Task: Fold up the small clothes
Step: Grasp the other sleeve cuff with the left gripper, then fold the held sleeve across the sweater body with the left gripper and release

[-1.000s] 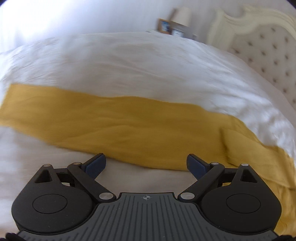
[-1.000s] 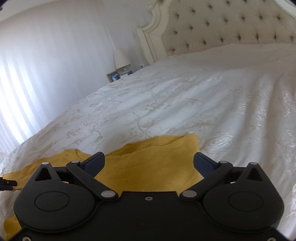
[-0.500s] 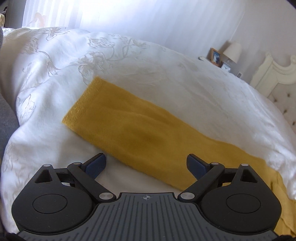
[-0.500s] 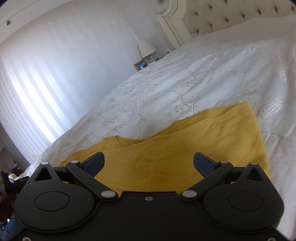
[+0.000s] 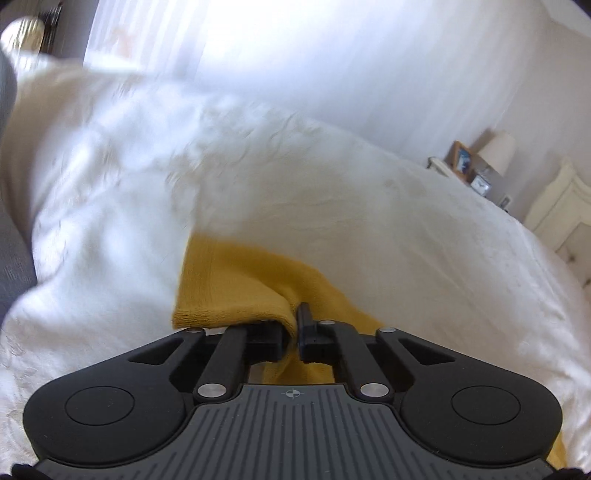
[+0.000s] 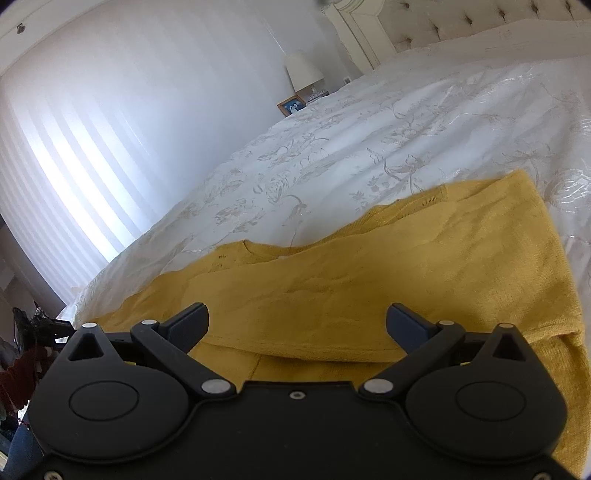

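Observation:
A mustard yellow knitted garment lies spread on the white bedspread, partly folded along its length. In the left wrist view its hem end is bunched up, and my left gripper is shut on a pinch of that yellow cloth. In the right wrist view my right gripper stands open low over the near edge of the garment, the cloth lying under and between its fingers without being pressed.
The bed carries a white embroidered cover. A bedside table with a lamp and a picture frame stands by the cream tufted headboard. Curtains fill the far wall. The bed's edge drops off at left.
My left gripper swung to the hem end of the yellow garment and shut on the cloth, lifting a fold. The right gripper moved lower and nearer over the garment, still open.

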`<state>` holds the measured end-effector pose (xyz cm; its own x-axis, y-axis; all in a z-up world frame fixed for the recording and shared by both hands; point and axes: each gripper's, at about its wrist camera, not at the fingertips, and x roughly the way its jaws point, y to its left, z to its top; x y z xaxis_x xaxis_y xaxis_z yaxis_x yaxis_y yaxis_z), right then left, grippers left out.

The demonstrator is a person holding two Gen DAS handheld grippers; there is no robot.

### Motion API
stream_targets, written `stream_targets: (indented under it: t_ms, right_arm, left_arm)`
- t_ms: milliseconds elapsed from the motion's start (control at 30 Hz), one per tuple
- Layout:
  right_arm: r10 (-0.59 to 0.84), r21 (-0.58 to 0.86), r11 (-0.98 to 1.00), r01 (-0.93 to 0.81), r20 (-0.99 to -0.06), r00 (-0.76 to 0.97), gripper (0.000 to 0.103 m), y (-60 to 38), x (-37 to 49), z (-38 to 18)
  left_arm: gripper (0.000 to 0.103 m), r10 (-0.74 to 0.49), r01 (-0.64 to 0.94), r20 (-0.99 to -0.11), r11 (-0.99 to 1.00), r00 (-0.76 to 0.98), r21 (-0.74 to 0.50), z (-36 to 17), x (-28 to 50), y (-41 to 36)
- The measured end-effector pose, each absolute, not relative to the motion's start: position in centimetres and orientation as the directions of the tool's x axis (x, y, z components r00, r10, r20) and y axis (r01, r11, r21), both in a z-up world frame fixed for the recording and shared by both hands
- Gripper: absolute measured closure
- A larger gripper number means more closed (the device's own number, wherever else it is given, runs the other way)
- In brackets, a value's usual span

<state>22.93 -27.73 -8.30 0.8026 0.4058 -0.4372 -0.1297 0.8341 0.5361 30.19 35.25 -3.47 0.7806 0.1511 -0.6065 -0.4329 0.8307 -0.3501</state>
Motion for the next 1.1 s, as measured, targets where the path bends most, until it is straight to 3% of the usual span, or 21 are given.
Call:
stream_targets:
  t_ms: [167,500,767,1033,1100]
  right_arm:
    - [0.387,0.592,0.803,-0.073,-0.424,0.819,0.001,-29.7,22.8,-8.1]
    - [0.233,0.591,0.801,0.09,-0.448,0.863,0.001,-33.9,22.1,-6.8]
    - [0.166,0.59,0.793,0.151,-0.447,0.879,0.001,-36.2,21.9,-6.1]
    - [0.116,0.589,0.782,0.204,-0.459,0.881,0.001,-38.1,21.9,-6.1]
    - [0.107,0.598,0.77,0.221,-0.464,0.88,0.001,-38.6,21.9,-6.2]
  left_arm:
    - [0.097,0.06,-0.273,-0.544,0.907,0.837,-0.319,2.2,29.7,28.7]
    - [0.097,-0.291,0.172,-0.42,0.939,0.86,-0.298,10.7,29.1,8.3]
    - [0.096,-0.481,0.361,-0.447,0.873,0.755,-0.329,5.8,30.1,-5.6]
    - [0.096,-0.545,0.437,-0.544,0.838,0.638,-0.327,-1.5,29.8,-13.3]
    - [0.09,-0.553,0.468,-0.575,0.829,0.603,-0.307,-2.7,29.7,-14.2]
